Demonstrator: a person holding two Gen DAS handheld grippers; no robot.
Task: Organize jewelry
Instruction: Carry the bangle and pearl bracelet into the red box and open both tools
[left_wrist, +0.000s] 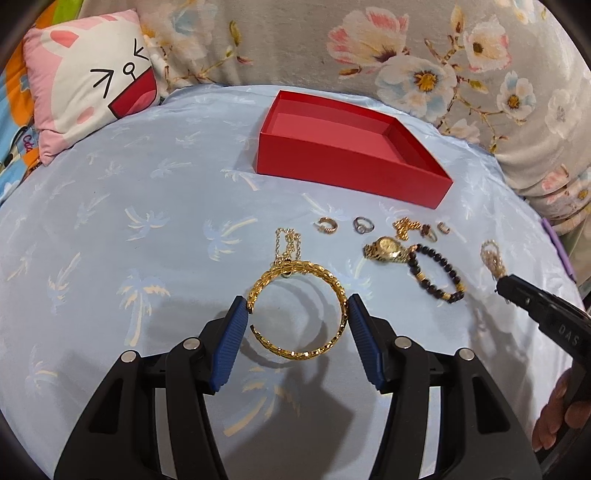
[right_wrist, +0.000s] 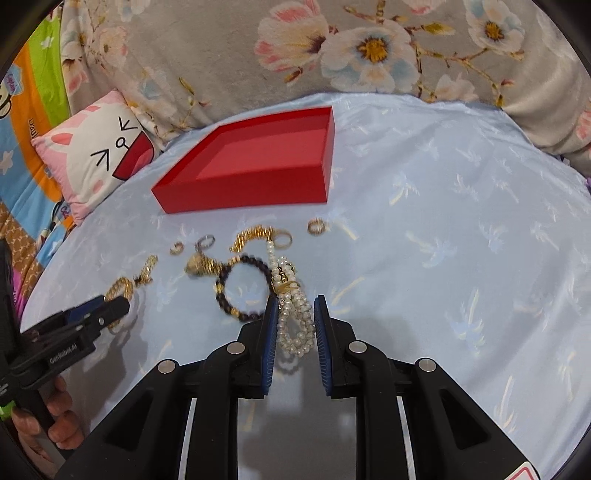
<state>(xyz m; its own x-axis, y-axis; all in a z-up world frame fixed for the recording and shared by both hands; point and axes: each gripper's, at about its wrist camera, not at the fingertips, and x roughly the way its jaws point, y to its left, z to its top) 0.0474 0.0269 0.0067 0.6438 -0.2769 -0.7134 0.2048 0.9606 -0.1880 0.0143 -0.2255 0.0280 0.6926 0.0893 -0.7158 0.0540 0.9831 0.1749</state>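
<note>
The left gripper (left_wrist: 299, 306) is clamped across a gold bangle (left_wrist: 300, 309), both blue pads pressing its rim, held clear above the pale blue bedspread (left_wrist: 110, 236). The right gripper (right_wrist: 295, 301) has its jaws nearly together on a bunch of pearl strands (right_wrist: 293, 314); whether the pearls are fully off the cloth is hard to tell. Ahead sits the open red box (left_wrist: 351, 162), empty, with bare cloth to its right and left. Between the grippers and the box lie a gold watch (left_wrist: 386, 250), a dark bead bracelet (left_wrist: 437, 273), rings (left_wrist: 362, 225) and a chain (left_wrist: 288, 240). A pink cushion (left_wrist: 92, 81) and floral quilt (left_wrist: 406, 48) bound the far edge.
</note>
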